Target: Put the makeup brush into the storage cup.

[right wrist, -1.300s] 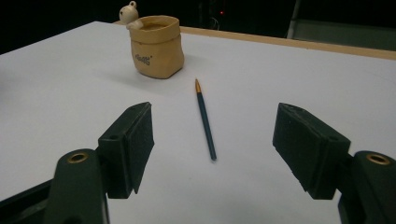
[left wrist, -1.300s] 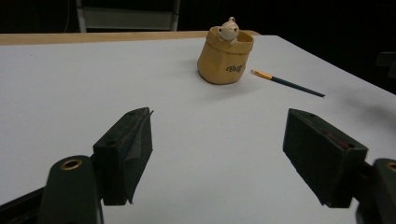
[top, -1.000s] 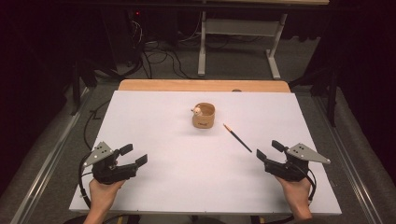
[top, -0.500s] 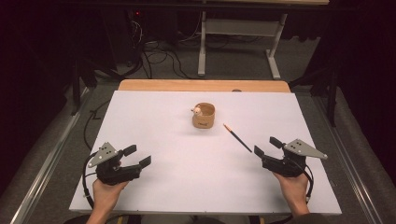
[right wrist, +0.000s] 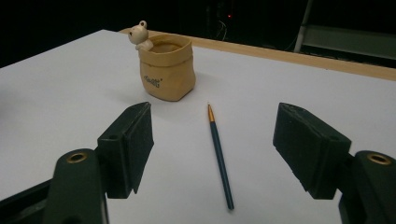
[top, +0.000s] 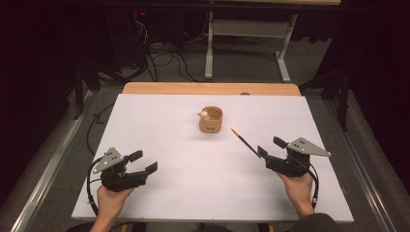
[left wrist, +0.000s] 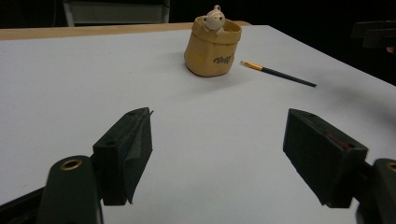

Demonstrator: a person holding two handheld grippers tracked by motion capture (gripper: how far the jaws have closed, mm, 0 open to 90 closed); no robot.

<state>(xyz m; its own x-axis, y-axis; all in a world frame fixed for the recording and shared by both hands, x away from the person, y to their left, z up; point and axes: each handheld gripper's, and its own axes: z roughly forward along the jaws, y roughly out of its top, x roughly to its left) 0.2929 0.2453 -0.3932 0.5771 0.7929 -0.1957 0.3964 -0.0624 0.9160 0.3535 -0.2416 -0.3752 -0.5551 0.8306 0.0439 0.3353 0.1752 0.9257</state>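
A: Start with the biggest thing.

B: The tabletop (top: 159, 145), a white sheet with a strip of bare wood along its far edge. Wide bare room lies at nine o'clock and across the near middle.

A: And the tongs?

B: The left tongs (top: 144, 162) sit at about seven o'clock of the sheet, held in a hand, jaws standing wide apart with nothing between them. The right tongs (top: 270, 147) sit at about four o'clock, jaws likewise wide apart and empty. In the right gripper view the right tongs (right wrist: 212, 149) frame the brush between the two jaws, without touching it.

A: The container?

B: A small tan pot (top: 211, 121), shaped like a soft sack with a rolled rim and dark lettering on its side, stands upright just past the centre, toward twelve o'clock. A little pale bear figure (top: 205, 115) peeks over its rim at the pot's nine o'clock side. The right gripper view shows the pot's (right wrist: 167, 72) mouth open; I cannot tell whether anything lies inside.

A: And the brush?

B: The paintbrush (top: 245, 142) is thin, with a dark teal handle, a gold ferrule and a pale tip. It lies flat at the pot's four o'clock, tip toward the pot but apart from it, handle end just beside the right tongs.
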